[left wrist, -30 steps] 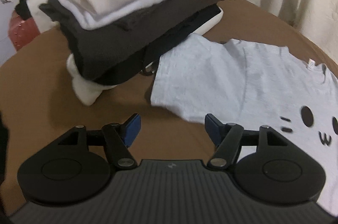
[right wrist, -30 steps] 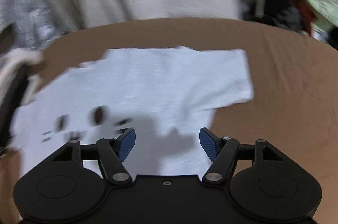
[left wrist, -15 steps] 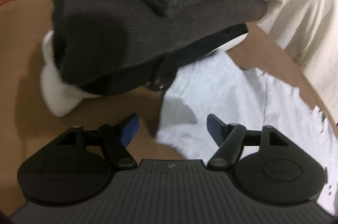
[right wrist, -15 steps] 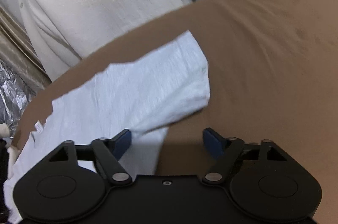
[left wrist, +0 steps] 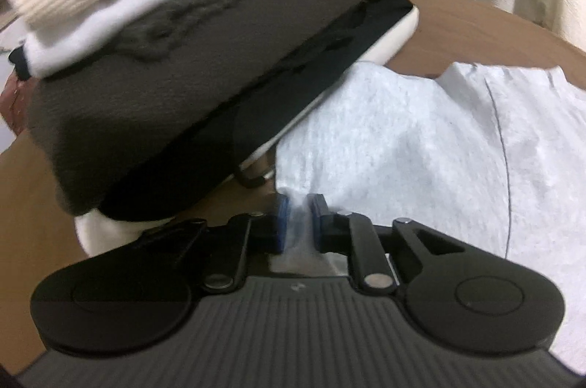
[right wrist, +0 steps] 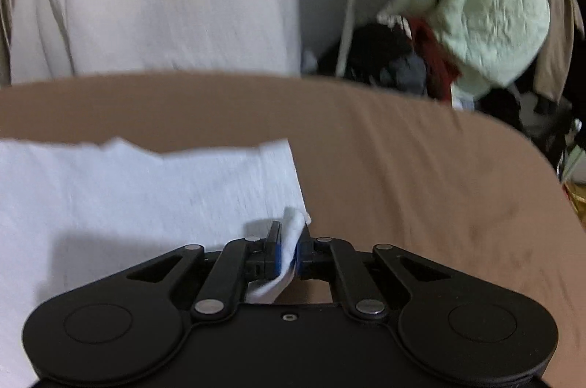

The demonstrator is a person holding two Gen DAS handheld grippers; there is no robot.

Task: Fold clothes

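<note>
The pale grey T-shirt (left wrist: 421, 146), spread on the brown worktop (right wrist: 421, 168) beside the stack of folded clothes (left wrist: 190, 58), was pinched at two near corners by the left tool (left wrist: 297, 223) and the right tool (right wrist: 289, 249), so a fold seemed underway, and an even lift-over was judged necessary.

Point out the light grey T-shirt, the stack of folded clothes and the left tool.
light grey T-shirt (left wrist: 421, 146): left wrist view, flat body fabric.
stack of folded clothes (left wrist: 175, 66): left wrist view, dark knit layer.
left tool (left wrist: 297, 223): left wrist view, between fingertips, pinched fabric.
</note>
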